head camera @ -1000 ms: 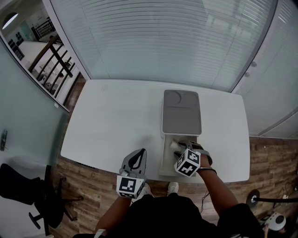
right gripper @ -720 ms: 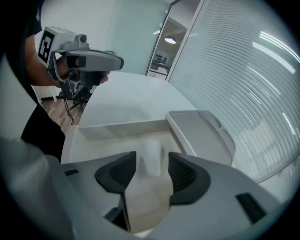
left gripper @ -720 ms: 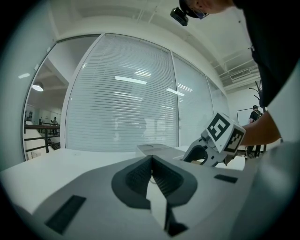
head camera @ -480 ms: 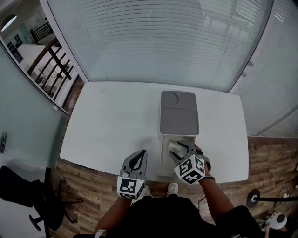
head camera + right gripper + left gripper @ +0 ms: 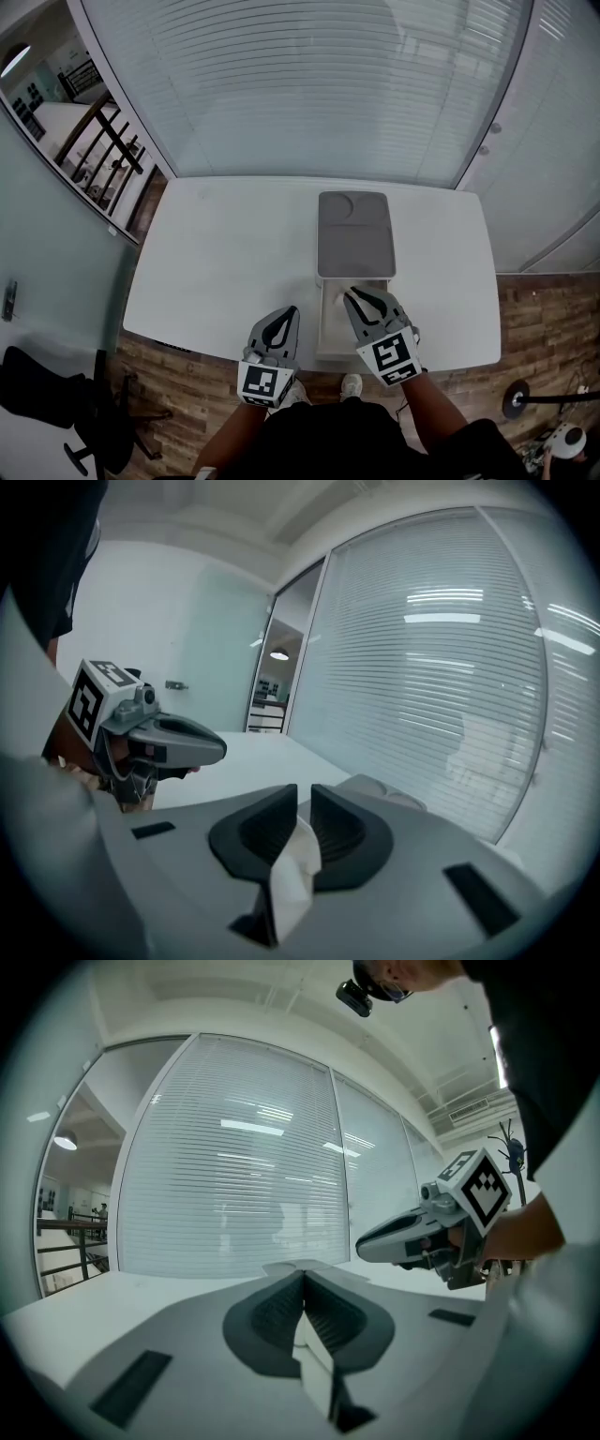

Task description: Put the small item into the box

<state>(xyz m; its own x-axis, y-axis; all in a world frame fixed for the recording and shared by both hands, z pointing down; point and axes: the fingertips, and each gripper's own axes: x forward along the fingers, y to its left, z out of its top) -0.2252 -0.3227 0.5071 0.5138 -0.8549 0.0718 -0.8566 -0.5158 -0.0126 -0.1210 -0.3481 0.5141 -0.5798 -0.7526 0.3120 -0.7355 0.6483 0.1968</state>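
The open white box stands at the table's front edge, and its grey lid lies flat just behind it. A small white item shows inside the box at its far left corner. My right gripper hangs above the box and points away from me. Its jaws have just been closing and now stand a narrow slit apart with nothing between them. My left gripper hovers left of the box near the table edge, its jaws pressed together and empty.
The white table has a wide bare top to the left of the box. A wall of glass with blinds runs behind it. Wooden floor and a black office chair lie below the front edge.
My right gripper has lifted up out of the box and levelled to point forward. Its jaws went from wide apart to nearly together. The left gripper has hardly shifted.
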